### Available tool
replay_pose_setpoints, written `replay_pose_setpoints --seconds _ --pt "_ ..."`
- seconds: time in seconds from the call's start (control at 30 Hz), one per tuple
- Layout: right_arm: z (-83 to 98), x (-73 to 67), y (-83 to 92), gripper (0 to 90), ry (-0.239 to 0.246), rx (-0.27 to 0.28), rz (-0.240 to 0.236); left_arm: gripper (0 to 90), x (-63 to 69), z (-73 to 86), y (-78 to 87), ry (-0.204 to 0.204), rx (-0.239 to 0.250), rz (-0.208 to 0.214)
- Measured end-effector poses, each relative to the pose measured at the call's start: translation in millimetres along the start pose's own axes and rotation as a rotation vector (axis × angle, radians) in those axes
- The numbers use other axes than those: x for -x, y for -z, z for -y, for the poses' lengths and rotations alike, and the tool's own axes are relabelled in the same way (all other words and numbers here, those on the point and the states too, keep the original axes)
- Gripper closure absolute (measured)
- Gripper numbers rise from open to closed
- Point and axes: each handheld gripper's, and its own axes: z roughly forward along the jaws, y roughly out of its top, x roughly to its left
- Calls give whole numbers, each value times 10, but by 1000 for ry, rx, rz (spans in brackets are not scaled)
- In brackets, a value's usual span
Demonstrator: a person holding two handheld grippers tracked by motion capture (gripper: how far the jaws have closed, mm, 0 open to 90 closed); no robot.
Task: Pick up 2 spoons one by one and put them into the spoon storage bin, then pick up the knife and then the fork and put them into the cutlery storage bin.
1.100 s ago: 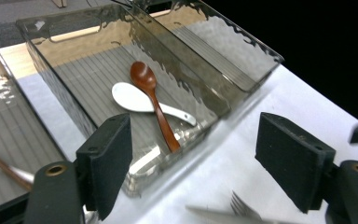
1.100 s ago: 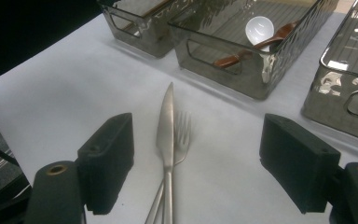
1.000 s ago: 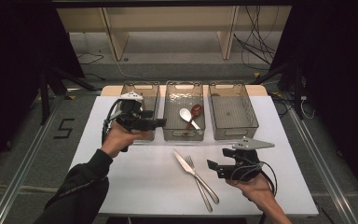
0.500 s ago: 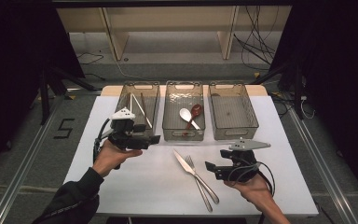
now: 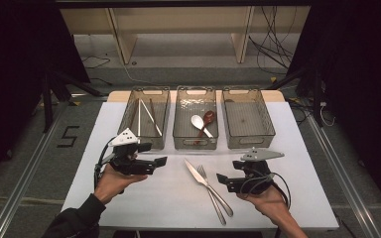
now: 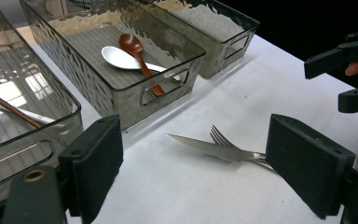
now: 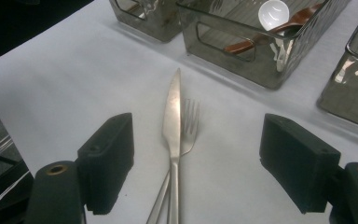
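Steel knife [image 5: 196, 173] and fork [image 5: 212, 191] lie crossed on the white table [image 5: 287, 148], the knife resting over the fork, dead centre between my two grippers. My left gripper [image 5: 159, 163] sits at nine o'clock of the cutlery, just in front of the left bin [image 5: 129, 126]; its jaws have just been opening and now gape wide with nothing between them. My right gripper [image 5: 224, 181] hovers at three o'clock, jaws also spread wide and empty, lined up on the knife and fork in its own view. At twelve o'clock, the middle bin [image 5: 178, 119] holds a white spoon [image 5: 197, 122] and a brown wooden spoon [image 5: 207, 119]. Chopsticks [image 5: 148, 115] lie in the left bin.
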Motion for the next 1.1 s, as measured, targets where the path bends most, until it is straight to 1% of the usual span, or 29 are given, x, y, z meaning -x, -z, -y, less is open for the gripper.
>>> replay_pose_setpoints --seconds 0.13,0.23,0.47,0.63,0.7,0.9,1.03,1.1 --pt "11 0 -16 271 2 -9 -4 183 3 31 39 -3 5 -1" --pt "21 3 -34 271 3 -16 -9 182 2 57 68 -7 5 -14" --pt "34 10 -67 271 4 -29 -16 178 -16 103 136 -7 9 -27" --pt "34 -16 -99 271 14 -42 -19 175 -8 149 198 -19 11 -40" --pt "39 -27 -123 271 18 -58 -21 175 -10 163 225 -24 12 -43" --pt "50 -43 -210 271 38 -114 -14 173 -1 208 280 -20 28 -49" --pt "58 -57 -293 271 67 -166 -11 171 -1 224 296 -16 28 -50" --pt "59 -61 -329 271 77 -188 -8 171 1 230 302 -21 26 -51"
